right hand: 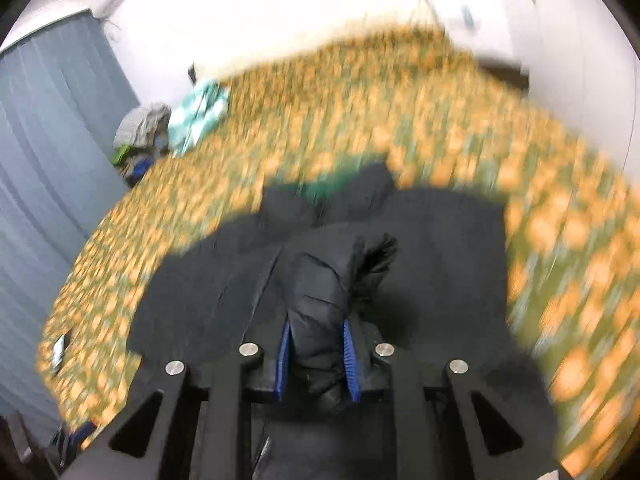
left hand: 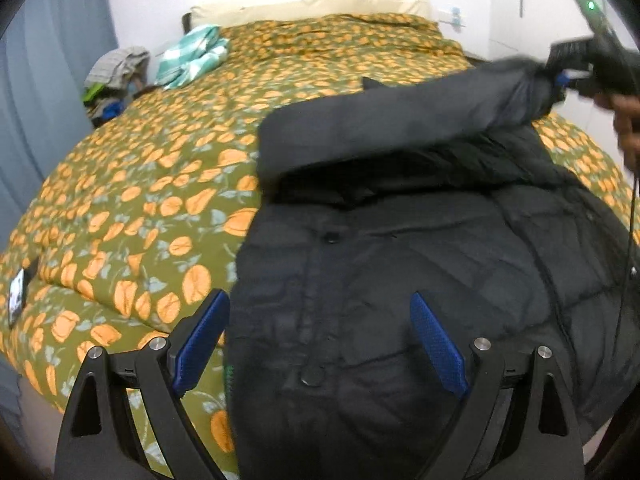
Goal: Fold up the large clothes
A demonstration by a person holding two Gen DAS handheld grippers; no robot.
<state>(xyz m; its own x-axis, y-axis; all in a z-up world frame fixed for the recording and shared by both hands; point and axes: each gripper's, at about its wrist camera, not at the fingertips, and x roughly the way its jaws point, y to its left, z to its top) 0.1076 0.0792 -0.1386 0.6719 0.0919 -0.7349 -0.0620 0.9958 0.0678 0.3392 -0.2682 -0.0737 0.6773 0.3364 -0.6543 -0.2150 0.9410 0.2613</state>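
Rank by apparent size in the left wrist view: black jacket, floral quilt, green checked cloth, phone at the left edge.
1. floral quilt
2. black jacket, enlarged by nearness
3. green checked cloth, far away
4. phone

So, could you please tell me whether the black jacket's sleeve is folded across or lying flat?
Neither: the sleeve is lifted, stretched from the black jacket up to the right gripper, whose jaws clamp its end.

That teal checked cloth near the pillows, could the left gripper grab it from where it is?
Probably not without moving. The teal checked cloth lies at the far end of the bed, while the open left gripper hovers over the black jacket at the near edge. Nothing blocks the way.
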